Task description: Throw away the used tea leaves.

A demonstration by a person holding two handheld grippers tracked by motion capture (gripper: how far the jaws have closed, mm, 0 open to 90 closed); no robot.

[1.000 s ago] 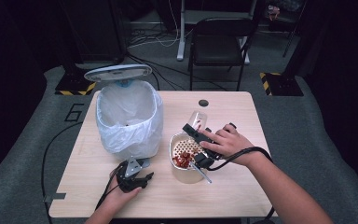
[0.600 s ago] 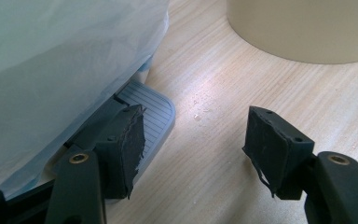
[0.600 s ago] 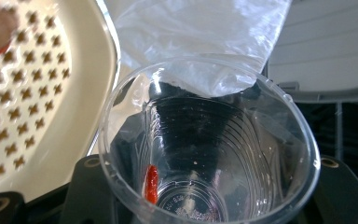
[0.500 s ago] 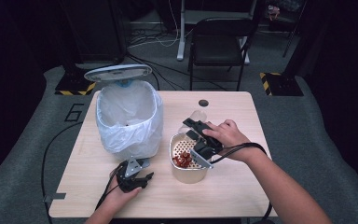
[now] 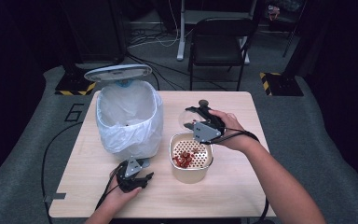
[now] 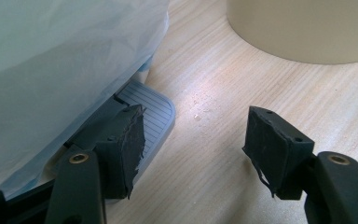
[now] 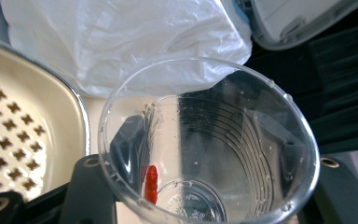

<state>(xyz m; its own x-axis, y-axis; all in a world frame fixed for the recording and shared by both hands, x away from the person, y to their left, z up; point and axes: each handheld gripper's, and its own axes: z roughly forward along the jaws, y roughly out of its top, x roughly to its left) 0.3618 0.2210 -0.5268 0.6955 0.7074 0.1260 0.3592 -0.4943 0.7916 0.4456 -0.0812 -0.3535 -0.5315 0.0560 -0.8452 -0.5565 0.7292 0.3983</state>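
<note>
My right gripper (image 5: 200, 122) is shut on a clear plastic cup (image 5: 189, 117) and holds it in the air just beyond a beige perforated container (image 5: 191, 156). Red pieces (image 5: 185, 158) lie in that container. In the right gripper view the cup (image 7: 205, 140) sits between the jaws, mouth toward the camera, with one red piece (image 7: 151, 183) stuck to its wall. My left gripper (image 5: 137, 179) rests low at the foot of a white-lined pedal bin (image 5: 128, 119). Its jaws stand apart with nothing between them (image 6: 196, 135), the left one lying on the bin's pedal (image 6: 149, 112).
The bin's lid (image 5: 117, 72) stands raised at the back. The beige container's wall (image 6: 303, 28) is close ahead of the left gripper. A dark chair (image 5: 219, 42) stands past the table's far edge (image 5: 205, 92). Cables trail off the near edge.
The right hand has lifted the cup up and away from over the beige container toward the far side. The left gripper has stayed at the pedal.
</note>
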